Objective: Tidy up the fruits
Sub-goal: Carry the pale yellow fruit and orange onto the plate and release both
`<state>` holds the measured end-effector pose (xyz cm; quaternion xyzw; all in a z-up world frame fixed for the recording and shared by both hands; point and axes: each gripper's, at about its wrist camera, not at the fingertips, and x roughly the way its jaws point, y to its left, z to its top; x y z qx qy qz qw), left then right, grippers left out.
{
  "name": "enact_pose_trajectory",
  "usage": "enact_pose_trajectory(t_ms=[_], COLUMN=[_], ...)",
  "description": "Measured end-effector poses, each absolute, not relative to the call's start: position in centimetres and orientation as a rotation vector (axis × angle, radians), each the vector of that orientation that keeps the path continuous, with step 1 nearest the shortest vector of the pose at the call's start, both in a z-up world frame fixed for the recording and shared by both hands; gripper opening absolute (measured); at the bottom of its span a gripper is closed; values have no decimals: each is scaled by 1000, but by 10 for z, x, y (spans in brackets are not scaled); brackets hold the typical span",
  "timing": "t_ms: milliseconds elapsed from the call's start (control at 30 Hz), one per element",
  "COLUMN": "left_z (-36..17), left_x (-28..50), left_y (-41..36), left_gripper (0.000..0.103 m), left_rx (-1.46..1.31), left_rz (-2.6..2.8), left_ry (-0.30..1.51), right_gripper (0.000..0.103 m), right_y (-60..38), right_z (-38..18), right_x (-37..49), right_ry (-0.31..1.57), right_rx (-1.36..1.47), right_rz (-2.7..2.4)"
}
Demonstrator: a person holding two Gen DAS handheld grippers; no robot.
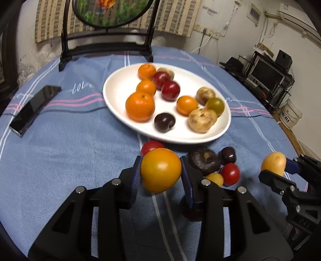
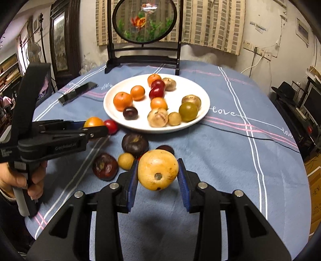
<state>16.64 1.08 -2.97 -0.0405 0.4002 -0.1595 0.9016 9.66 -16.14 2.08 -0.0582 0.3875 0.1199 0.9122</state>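
Each gripper clamps fruit — orange (image 1: 160, 169), yellow (image 2: 157, 173).

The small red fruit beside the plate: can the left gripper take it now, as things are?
Probably not. The left gripper is shut on an orange fruit, so its jaws are full. The small red fruit lies just beyond, otherwise unblocked.

Round screen (image 1: 112, 12) top cut off; red fruit (image 1: 150, 146) half-hidden behind orange fruit (image 1: 160, 172).
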Motion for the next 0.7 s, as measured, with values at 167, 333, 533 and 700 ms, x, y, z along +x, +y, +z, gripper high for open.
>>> enact_pose_trajectory(t_ms=[167,333,533,700], left_z=[-11,22,39,15], left_x=[160,165,216,256], left_y=[2,-9,-27,-28], left_gripper=[38,38,38,39], left_rx=[-71,-42,-62,-92], left_rz=[-365,-366,-296,-223], left_ry=[803,768,779,838], right_gripper=[37,37,37,37], right_y=[-169,-169,-165,-161], right_z=[33,54,82,60], right_x=[104,121,161,207], right_ry=[774,718,644,678], right_rx=[-107,-105,-64,-22], right_rz=[245,263,273,254])
